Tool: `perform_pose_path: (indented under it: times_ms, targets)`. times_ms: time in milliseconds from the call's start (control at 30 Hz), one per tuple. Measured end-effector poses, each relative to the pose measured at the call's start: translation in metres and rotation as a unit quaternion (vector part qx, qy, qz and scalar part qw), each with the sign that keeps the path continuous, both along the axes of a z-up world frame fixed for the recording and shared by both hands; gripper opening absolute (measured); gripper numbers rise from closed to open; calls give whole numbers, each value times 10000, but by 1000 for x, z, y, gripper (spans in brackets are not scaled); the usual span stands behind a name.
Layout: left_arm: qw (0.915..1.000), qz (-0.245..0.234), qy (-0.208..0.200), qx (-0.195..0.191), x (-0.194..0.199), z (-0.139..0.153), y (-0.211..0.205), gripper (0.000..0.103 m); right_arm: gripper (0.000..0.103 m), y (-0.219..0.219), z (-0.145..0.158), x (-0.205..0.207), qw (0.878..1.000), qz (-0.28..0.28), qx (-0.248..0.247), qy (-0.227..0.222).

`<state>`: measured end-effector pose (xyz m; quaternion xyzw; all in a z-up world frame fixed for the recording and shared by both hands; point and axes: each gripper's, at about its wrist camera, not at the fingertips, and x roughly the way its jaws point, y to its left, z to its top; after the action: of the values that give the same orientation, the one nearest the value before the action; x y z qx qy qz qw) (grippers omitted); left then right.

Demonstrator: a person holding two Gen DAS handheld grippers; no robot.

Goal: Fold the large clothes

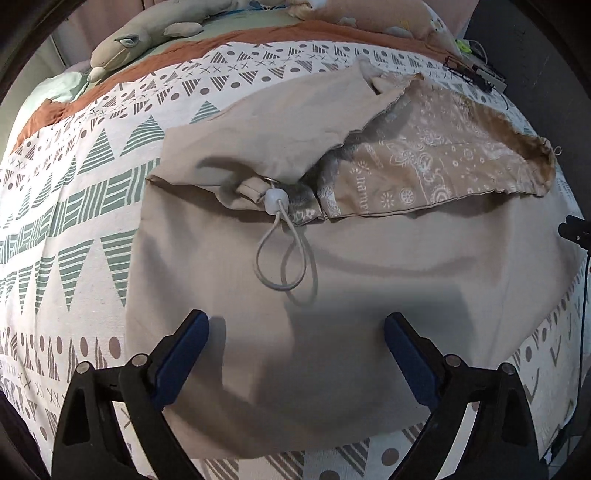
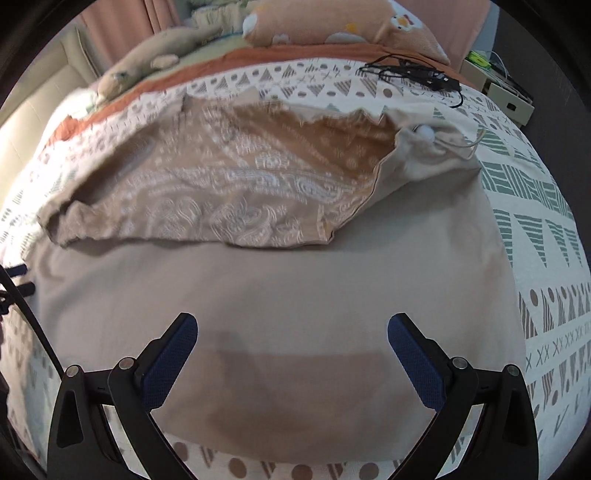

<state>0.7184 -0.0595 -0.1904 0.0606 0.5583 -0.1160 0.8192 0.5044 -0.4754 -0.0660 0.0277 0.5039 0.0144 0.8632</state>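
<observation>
A large beige garment (image 1: 369, 280) lies spread on the patterned bedspread, its paisley-printed lining (image 1: 424, 173) turned out at the far edge. A white drawstring with a toggle (image 1: 275, 206) loops on the cloth. My left gripper (image 1: 295, 332) is open and empty just above the garment's near part. In the right wrist view the same garment (image 2: 277, 302) fills the middle, with the lining (image 2: 240, 184) folded back and a second toggle (image 2: 424, 133) at the far right. My right gripper (image 2: 291, 332) is open and empty above the near hem.
The bedspread (image 1: 74, 221) has triangle and dot patterns. A plush toy (image 1: 147, 33) and a pillow (image 2: 332, 22) lie at the head of the bed. A black cable bundle (image 2: 417, 75) lies far right, near a bedside stand (image 2: 509, 96).
</observation>
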Motion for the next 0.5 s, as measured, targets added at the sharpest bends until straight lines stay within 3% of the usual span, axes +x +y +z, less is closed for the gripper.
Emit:
perform_pose_path:
  times_ms: [200, 500]
  targets:
    - [9989, 103, 99, 438, 30, -21, -15, 98, 103, 12, -23, 33, 9984, 27, -348, 447]
    - [9964, 487, -250, 650, 87, -18, -16, 98, 103, 8, -28, 97, 9979, -146, -541, 325]
